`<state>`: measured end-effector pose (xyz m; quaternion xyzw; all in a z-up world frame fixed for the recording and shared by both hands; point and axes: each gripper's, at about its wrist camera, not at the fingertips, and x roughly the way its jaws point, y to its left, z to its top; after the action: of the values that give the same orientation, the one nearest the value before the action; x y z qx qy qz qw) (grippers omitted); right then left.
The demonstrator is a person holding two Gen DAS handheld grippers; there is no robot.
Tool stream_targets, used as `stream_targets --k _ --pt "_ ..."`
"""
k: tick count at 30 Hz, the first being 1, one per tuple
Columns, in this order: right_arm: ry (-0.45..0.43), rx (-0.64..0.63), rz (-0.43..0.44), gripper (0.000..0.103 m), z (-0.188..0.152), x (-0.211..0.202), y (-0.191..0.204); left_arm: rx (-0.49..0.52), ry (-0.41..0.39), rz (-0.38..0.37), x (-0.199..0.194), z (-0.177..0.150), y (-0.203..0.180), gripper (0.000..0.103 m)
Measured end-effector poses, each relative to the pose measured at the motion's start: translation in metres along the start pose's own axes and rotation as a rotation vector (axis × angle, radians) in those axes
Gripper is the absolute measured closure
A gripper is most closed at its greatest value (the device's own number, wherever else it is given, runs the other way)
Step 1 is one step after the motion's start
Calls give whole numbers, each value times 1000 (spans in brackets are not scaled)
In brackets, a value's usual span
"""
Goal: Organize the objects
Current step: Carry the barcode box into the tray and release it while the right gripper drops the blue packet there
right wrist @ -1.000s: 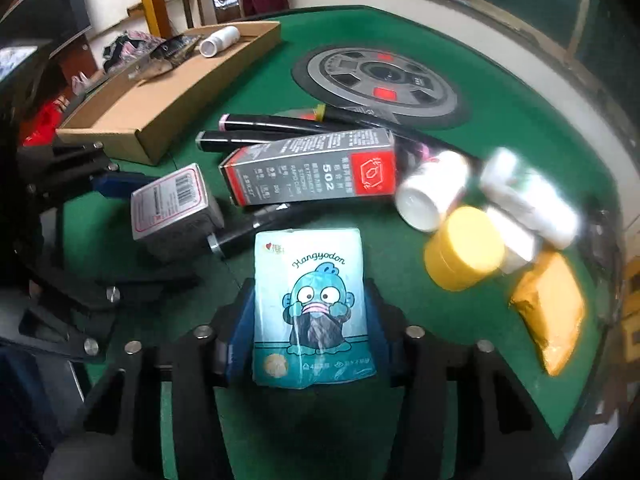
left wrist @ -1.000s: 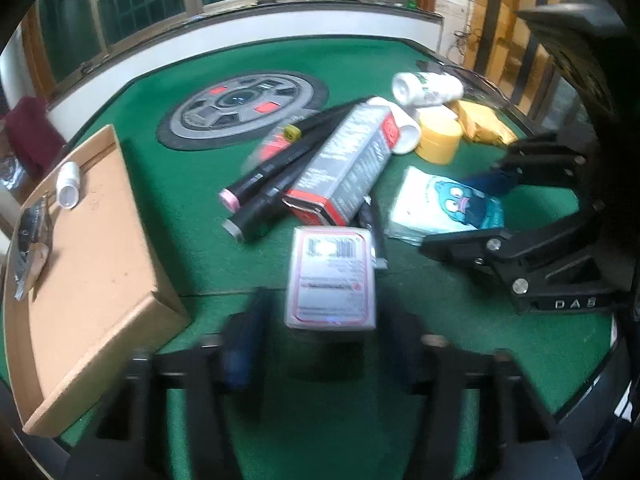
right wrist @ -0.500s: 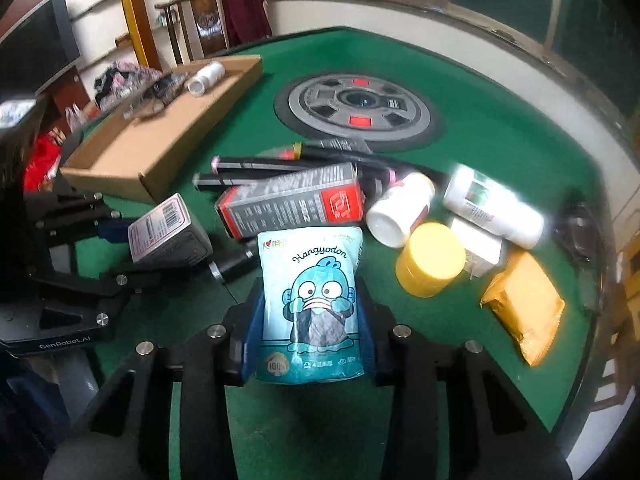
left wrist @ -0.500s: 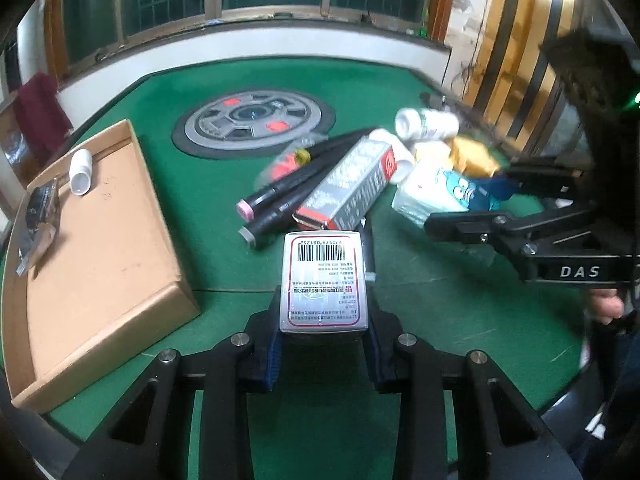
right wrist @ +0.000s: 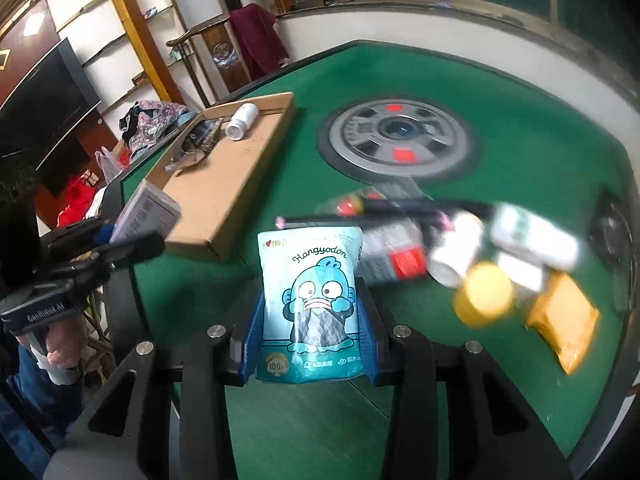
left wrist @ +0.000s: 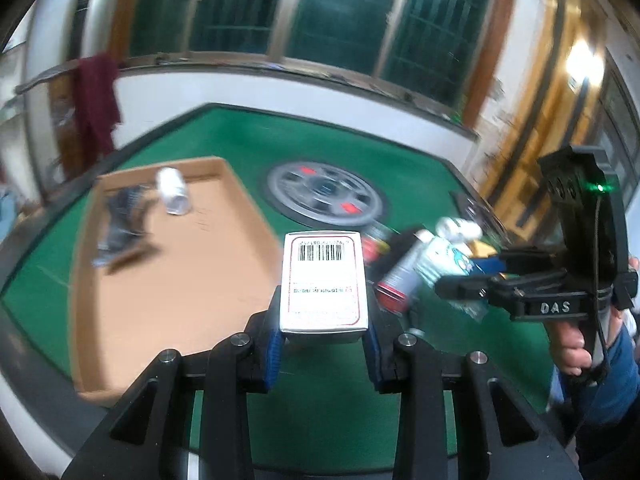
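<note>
Both grippers are loaded above the green counter (right wrist: 540, 152) — left gripper (left wrist: 323, 344) fingers clamp a white barcode box (left wrist: 323, 280), right gripper (right wrist: 310, 340) fingers pinch a blue Hangyodon pouch (right wrist: 312, 300).

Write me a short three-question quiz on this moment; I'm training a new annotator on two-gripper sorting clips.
1. True or false: the left gripper is shut on a white barcoded box.
2. Multiple choice: what does the right gripper hold? A) a yellow-lidded jar B) a light blue Hangyodon pouch C) a black marker
3. Fill in: besides a dark crumpled item, the cardboard tray on the green table holds a lying white ______.

Key: 1 true. 2 B; the yellow-lidded jar sits on the table among the clutter. 3 bottle; the white bottle lies near the tray's far end.
</note>
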<state>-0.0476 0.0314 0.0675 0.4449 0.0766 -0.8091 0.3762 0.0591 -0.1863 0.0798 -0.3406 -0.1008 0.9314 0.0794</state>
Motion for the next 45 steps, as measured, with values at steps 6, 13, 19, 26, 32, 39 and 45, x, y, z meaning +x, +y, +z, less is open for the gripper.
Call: stream_targets --k 6,13,19,26,32,39,45 --pt "43 -38 52 65 45 30 46 -88 -3 70 2 11 49 73" --pt "105 -9 61 65 94 76 70 -160 48 129 21 20 99 73" --pt "116 47 34 65 141 108 71 -231 120 135 56 37 136 73" --pt "160 92 6 65 181 162 68 -260 187 190 88 50 138 73" --pt "170 106 -60 65 196 199 72 -271 209 215 105 49 138 73" --pt "189 119 -90 63 200 224 72 -232 201 231 101 44 131 73" --pt "187 147 -37 55 201 228 69 -233 202 219 97 43 129 65"
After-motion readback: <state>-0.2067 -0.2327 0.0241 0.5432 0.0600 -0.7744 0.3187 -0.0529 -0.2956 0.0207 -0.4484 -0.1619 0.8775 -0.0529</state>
